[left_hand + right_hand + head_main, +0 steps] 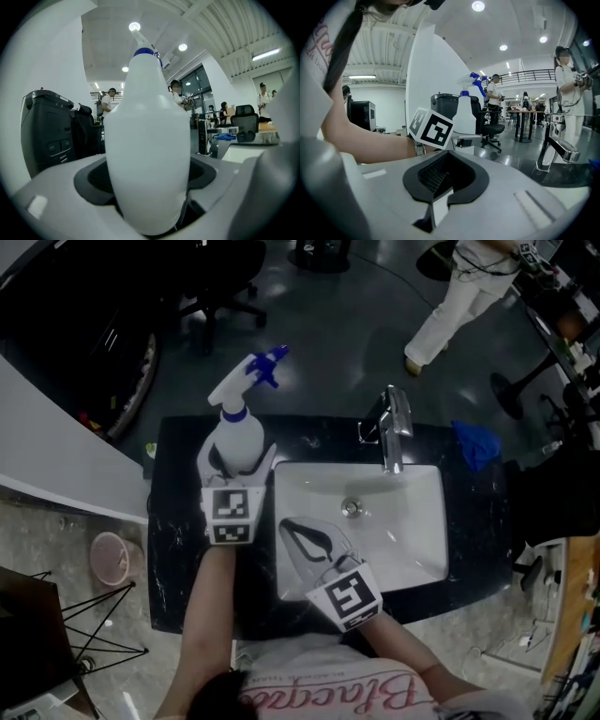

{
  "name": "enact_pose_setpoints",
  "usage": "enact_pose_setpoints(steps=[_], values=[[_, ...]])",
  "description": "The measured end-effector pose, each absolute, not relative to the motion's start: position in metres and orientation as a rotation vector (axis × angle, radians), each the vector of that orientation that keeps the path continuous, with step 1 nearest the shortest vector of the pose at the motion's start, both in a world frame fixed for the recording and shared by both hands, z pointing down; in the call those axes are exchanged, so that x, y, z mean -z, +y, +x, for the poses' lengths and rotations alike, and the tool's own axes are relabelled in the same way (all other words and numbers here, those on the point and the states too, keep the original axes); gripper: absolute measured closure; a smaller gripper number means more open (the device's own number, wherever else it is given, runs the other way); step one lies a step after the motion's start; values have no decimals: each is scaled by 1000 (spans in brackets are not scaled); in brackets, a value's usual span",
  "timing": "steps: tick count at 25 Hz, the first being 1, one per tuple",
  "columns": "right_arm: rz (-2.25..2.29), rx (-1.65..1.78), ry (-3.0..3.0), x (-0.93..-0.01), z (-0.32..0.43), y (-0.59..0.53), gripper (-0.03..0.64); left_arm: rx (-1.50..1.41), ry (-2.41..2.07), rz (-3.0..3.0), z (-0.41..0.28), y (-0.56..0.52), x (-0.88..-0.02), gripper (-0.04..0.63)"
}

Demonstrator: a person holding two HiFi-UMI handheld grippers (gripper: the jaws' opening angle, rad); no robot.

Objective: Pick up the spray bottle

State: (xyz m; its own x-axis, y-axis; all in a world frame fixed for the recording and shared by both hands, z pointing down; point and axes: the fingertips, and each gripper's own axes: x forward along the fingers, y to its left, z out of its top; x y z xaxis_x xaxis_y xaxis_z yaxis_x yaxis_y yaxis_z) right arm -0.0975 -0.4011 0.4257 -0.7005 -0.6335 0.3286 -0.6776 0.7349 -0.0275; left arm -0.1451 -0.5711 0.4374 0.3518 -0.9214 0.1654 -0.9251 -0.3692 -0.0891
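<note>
A white spray bottle [239,437] with a blue trigger head stands upright on the black counter [178,549], left of the sink. My left gripper [237,454] reaches around the bottle's lower body, one jaw close at each side; I see no pad clearly pressing on it. In the left gripper view the bottle [147,140] fills the space between the jaws of that gripper [150,206]. My right gripper [289,524] hovers over the sink's front left corner, jaws shut with nothing in them. In the right gripper view, beyond that gripper [440,187], the bottle [465,117] stands behind the left marker cube.
The white sink [422,474] with a chrome faucet [394,427] fills the counter's right half. A blue cloth [476,444] lies at the back right corner. A pink bin [112,557] sits on the floor to the left. A person in white [459,296] stands beyond the counter.
</note>
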Motion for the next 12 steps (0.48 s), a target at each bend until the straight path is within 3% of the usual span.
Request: enact_pose_setpoints(steps=[12], values=[[1069, -109, -2698, -388, -81, -379, 617, -198, -1805, 2613, -133, -518, -382, 187]])
